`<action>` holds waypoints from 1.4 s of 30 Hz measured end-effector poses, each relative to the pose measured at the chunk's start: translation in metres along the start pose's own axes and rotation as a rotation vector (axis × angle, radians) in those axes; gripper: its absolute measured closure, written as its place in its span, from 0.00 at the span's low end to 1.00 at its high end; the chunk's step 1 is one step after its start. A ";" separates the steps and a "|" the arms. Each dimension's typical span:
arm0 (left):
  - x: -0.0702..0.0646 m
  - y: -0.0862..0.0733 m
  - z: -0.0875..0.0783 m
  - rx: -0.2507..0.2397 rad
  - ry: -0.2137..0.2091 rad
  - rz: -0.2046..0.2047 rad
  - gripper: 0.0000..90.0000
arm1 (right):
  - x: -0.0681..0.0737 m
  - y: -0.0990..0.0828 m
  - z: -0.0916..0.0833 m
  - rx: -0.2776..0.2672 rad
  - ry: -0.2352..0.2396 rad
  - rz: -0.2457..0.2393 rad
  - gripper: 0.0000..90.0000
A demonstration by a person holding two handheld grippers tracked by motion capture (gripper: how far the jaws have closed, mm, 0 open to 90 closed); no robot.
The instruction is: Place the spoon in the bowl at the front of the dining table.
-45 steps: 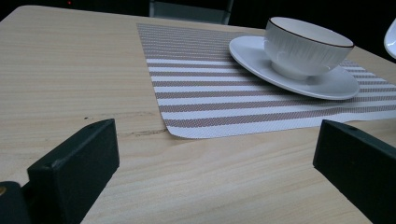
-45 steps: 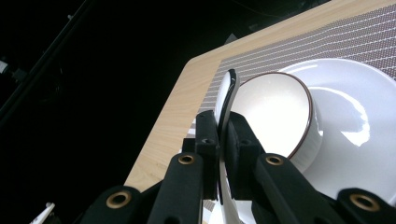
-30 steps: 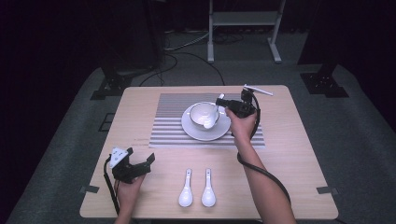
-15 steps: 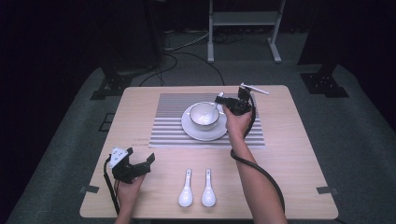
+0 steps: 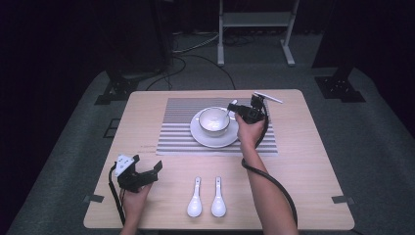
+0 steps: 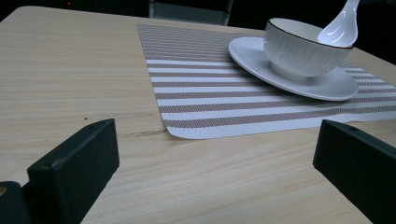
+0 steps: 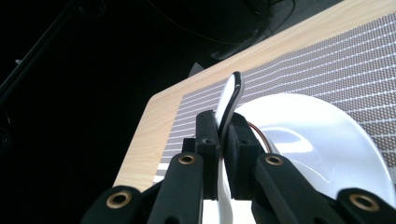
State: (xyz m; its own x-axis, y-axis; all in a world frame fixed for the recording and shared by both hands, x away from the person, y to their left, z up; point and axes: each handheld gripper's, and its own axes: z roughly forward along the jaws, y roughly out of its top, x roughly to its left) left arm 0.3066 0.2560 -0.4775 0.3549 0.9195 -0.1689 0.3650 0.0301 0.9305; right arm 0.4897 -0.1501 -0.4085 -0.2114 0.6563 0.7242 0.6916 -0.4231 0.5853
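Note:
A white ribbed bowl (image 5: 214, 121) stands on a white saucer (image 5: 215, 142) on the striped placemat (image 5: 176, 122). My right gripper (image 5: 239, 110) hovers at the bowl's right side, shut on the handle of a white spoon (image 5: 230, 108). The spoon's scoop (image 6: 338, 28) hangs tilted over the bowl's rim (image 6: 301, 46). In the right gripper view the handle (image 7: 231, 98) stands edge-on between the pressed jaws, with the saucer (image 7: 322, 140) below. My left gripper (image 5: 147, 164) rests open on the table at the front left, nothing between its fingers (image 6: 77, 158).
Two more white spoons (image 5: 195, 198) (image 5: 218, 196) lie side by side near the table's front edge, right of the left hand. A cable trails from the right gripper along the forearm. Dark floor, cables and stand legs surround the table.
The right hand has shifted only slightly beside the bowl, still holding the spoon. The left gripper has stayed where it was.

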 end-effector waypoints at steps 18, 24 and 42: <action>0.000 0.000 0.000 0.001 0.001 0.003 0.00 | -0.022 -0.010 -0.002 0.056 0.006 -0.015 0.94; 0.000 0.000 0.000 0.000 0.002 0.002 0.00 | -0.027 -0.011 -0.003 0.066 0.016 -0.014 0.94; 0.000 0.000 0.000 0.001 0.005 0.002 0.00 | -0.033 -0.012 -0.008 0.097 0.055 -0.003 0.87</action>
State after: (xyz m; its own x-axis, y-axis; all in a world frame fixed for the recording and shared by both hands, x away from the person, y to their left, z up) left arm 0.3064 0.2555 -0.4775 0.3509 0.9217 -0.1656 0.3651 0.0283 0.9305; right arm 0.4827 -0.1717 -0.4370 -0.2492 0.6212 0.7429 0.7542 -0.3567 0.5513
